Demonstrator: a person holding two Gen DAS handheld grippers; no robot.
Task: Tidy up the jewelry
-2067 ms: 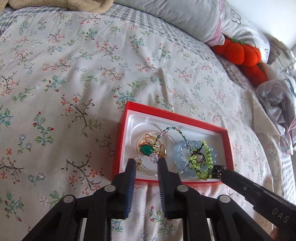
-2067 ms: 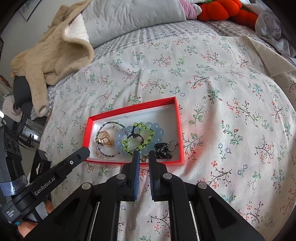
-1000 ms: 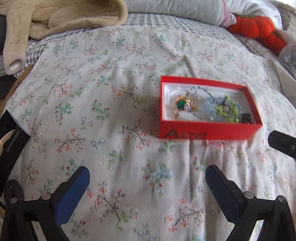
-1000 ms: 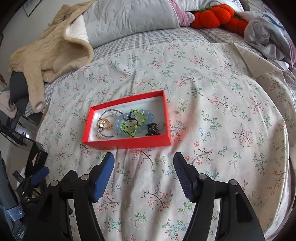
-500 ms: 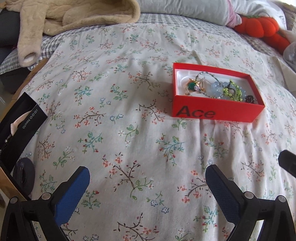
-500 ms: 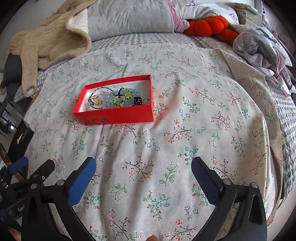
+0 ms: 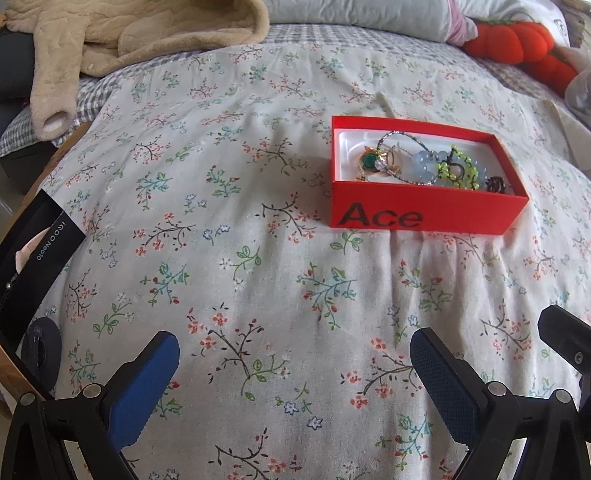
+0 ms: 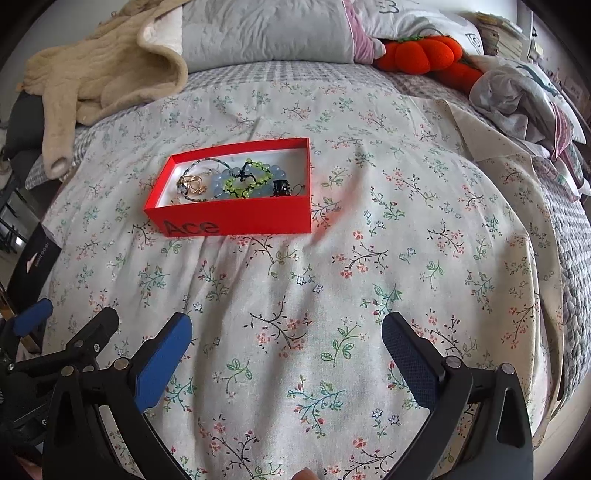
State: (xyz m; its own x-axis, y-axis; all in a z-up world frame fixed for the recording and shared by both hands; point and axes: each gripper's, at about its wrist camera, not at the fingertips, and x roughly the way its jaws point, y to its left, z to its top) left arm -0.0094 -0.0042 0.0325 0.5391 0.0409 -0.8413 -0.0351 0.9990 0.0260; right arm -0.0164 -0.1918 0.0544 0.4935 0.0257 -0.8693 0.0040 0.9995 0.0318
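Only the blue-padded fingers of the left hand-held gripper (image 7: 293, 373) and the right hand-held gripper (image 8: 286, 354) are seen, their bodies being cut off by the lower edges of both views. Each is spread wide with nothing between the pads but floral bedspread (image 7: 240, 258); the jaws of the right one have just been opening, and nothing is held by either.

The red box (image 7: 424, 216), lettered "Ace" on its near wall, is set on the bedspread well beyond both grippers and apart from them. Inside it, on a white liner, the jewelry is heaped together: a gold piece with a green stone (image 7: 369, 162) at the left end, a thin beaded strand (image 7: 397, 134) looped over it, a pale blue bead bracelet (image 7: 423, 164) in the middle, a yellow-green bead bracelet (image 7: 458, 170) lying partly on the blue one, and a small dark piece (image 7: 496, 184) at the right end, too small to be identified. How the pieces are tangled cannot be made out.

Left of the box, a black sleeve with small lettering (image 7: 33, 258) is cut off at the bed's edge. Behind the box, a beige garment (image 8: 99, 74), grey pillows (image 8: 266, 29) and an orange plush (image 8: 424, 51) are only partly seen.
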